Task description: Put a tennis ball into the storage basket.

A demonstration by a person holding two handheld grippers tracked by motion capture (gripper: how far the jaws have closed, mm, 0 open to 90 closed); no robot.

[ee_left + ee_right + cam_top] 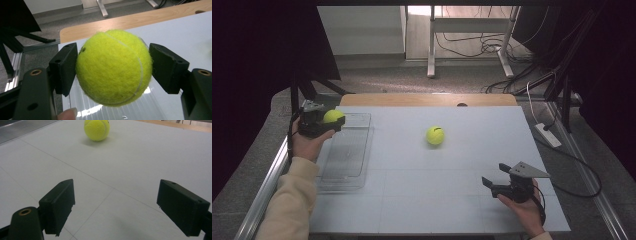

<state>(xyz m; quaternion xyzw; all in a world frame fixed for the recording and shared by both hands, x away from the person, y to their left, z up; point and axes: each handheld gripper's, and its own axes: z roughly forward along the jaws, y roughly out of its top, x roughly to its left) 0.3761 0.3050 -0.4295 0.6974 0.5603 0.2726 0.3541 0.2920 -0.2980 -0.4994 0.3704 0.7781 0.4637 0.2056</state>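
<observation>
While the left gripper (328, 124) hangs over the far end of the clear plastic tray (343, 170) at the left side of the table (452, 200), its two black jaws are clamped on a yellow tennis ball (333, 116), one pad pressed against each side. In the left gripper view the held ball (113, 67) sits squarely between the pads, its white seam curving down the right half, and the ribbed floor of the tray (150, 110) shows beneath it; the ball is held clear of that floor. A fingertip (68, 115) of the person's left hand shows at the bottom edge of that view.

A second tennis ball (435, 135) lies loose on the white tabletop, near the middle and a little toward the far side, well apart from both grippers and to the right of the tray.

The right gripper (496, 181) rests low at the near right of the table, held in the person's right hand (524, 207), with the grey three-cornered plate on top. Its jaws stand wide apart with nothing between them. In the right gripper view they point across the bare tabletop toward the loose ball (97, 129), which lies far ahead, left of centre.
</observation>
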